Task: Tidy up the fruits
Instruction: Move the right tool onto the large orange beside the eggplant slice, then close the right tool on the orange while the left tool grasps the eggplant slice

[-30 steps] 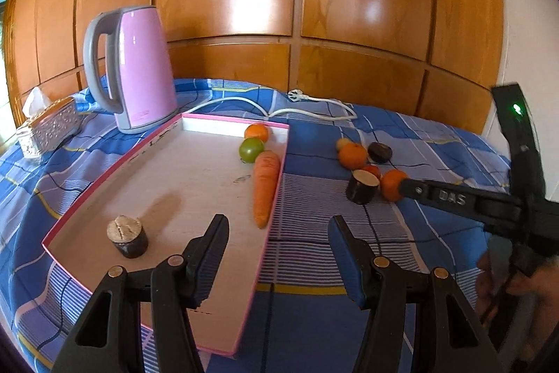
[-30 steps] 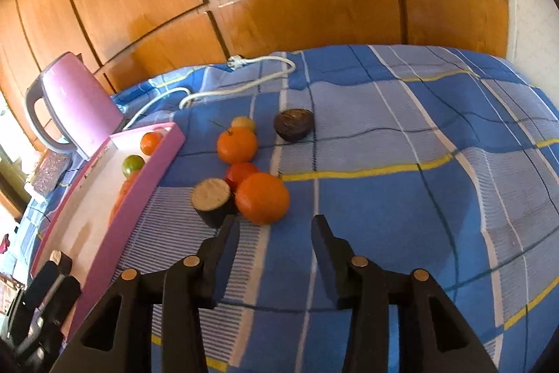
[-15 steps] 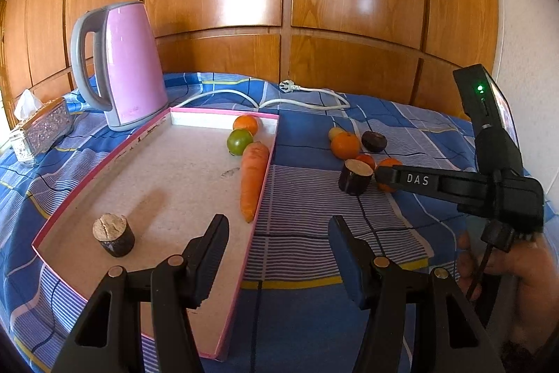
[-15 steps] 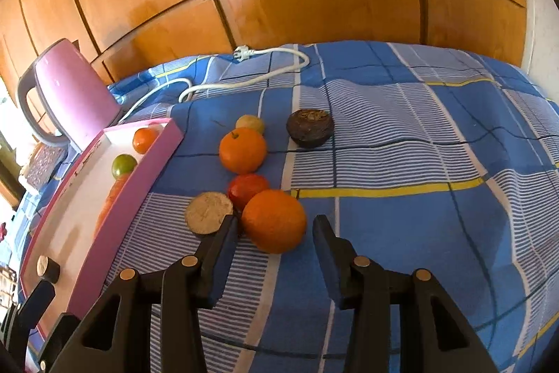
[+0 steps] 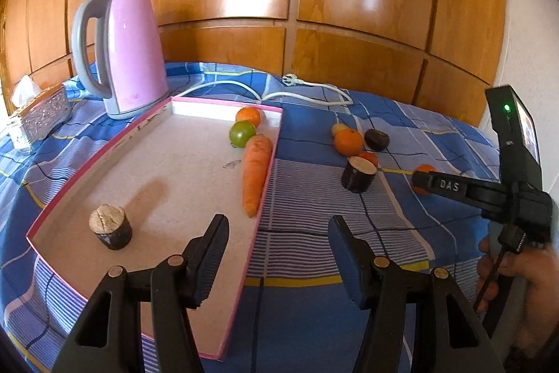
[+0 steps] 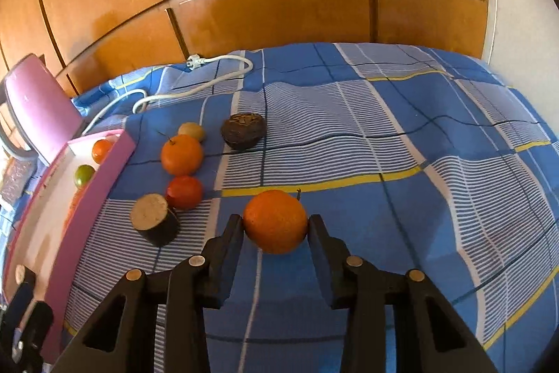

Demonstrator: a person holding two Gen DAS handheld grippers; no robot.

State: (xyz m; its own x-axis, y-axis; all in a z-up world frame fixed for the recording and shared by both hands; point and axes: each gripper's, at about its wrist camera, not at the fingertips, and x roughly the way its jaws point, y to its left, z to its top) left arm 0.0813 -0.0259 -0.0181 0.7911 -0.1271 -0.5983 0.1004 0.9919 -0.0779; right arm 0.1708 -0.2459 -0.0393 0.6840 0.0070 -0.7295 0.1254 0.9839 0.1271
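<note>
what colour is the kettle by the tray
Pink body with a grey handle and base; the kettle shows best in the left wrist view.

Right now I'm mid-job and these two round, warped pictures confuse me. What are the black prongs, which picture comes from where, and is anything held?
There is no robot: a person holds a two-finger clamp in each hand, and a wide-angle camera on each looks along its fingers.

The left wrist picture shows the left gripper open and empty above the pink tray. In the tray lie a carrot, a green fruit, a small orange fruit and a dark cut stub. A pink kettle stands behind.

The right wrist picture shows the right gripper, which has just been closing, with both pads on an orange. Loose on the blue checked cloth are another orange, a red fruit, a pale fruit, a dark round one and a second stub.
</note>
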